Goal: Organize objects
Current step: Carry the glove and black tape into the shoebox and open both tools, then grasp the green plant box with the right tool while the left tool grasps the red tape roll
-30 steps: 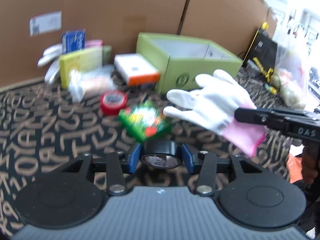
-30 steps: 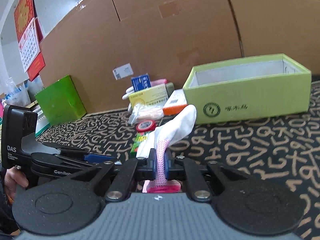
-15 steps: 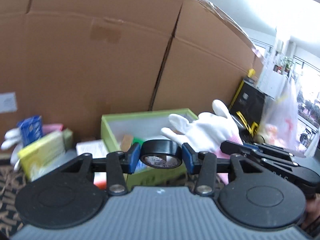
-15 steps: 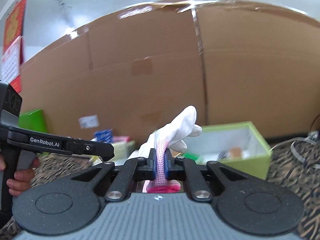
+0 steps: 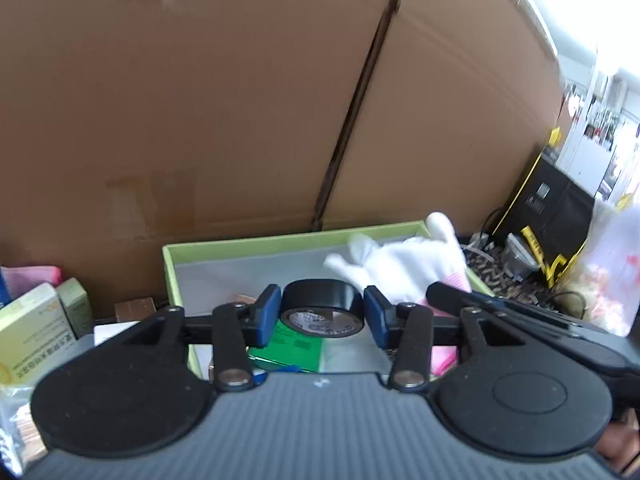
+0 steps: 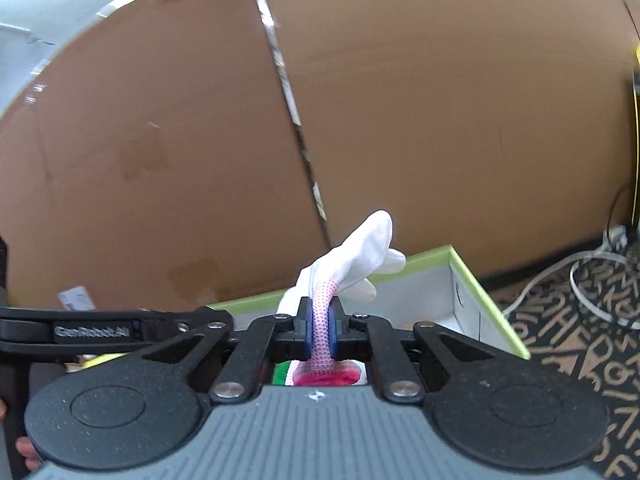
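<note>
My left gripper [image 5: 322, 312] is shut on a black tape roll [image 5: 322, 308], its blue pads pressing both sides. It hangs over the near side of the open lime-green box [image 5: 280, 242]. A green packet [image 5: 292, 348] lies inside the box beneath the roll. My right gripper [image 6: 320, 330] is shut on the pink cuff of a white glove [image 6: 352, 258], whose fingers stick up over the green box [image 6: 472, 280]. In the left wrist view the glove [image 5: 404, 264] and the right gripper's black arm [image 5: 520, 324] sit just right of the roll.
A tall cardboard wall [image 5: 240, 100] stands right behind the box. Small cartons [image 5: 28, 328] sit left of it. A black and yellow case [image 5: 556, 208] and a plastic bag [image 5: 612, 272] are at the right. White cable [image 6: 592, 280] lies on the patterned cloth [image 6: 580, 360].
Both grippers have travelled from over the patterned cloth toward the green box, carrying the tape roll and the glove. The box and cardboard wall now loom much closer.
</note>
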Tool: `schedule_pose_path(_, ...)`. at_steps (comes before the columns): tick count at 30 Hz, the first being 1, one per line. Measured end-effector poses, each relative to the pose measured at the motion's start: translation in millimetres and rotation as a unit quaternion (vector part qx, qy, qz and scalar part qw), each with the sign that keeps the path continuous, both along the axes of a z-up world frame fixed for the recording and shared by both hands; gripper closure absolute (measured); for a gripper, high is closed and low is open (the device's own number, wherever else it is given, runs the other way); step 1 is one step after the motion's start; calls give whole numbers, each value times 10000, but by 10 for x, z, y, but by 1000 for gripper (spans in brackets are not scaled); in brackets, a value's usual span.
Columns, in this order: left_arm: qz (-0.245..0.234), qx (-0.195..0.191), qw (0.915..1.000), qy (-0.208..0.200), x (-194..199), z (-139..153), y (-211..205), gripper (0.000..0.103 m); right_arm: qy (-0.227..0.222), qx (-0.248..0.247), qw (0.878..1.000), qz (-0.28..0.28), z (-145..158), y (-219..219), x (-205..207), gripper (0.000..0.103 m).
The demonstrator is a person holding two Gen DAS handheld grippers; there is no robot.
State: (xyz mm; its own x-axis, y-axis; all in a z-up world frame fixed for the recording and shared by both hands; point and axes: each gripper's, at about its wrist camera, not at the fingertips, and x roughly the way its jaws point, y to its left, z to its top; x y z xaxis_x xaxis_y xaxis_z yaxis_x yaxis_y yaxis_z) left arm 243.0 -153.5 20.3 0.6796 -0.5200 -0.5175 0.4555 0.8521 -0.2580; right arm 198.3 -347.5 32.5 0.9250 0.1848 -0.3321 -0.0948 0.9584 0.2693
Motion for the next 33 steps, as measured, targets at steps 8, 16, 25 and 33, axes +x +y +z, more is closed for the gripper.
schedule_pose_path(8, 204, 98, 9995, -202, 7, -218, 58, 12, 300, -1303, 9903, -371, -311, 90, 207, 45)
schedule_pose_path(16, 418, -141, 9985, -338, -227, 78, 307, 0, 45, -1069, 9938, -286, -92, 119, -53, 33)
schedule_pose_path(25, 689, -235, 9952, -657, -930, 464, 785, 0, -897, -911, 9918, 61, 380, 421, -807, 17)
schedule_pose_path(33, 1134, 114, 9917, -598, -1516, 384, 1202, 0, -1026, -796, 9901, 527, 288, 714, -1238, 11)
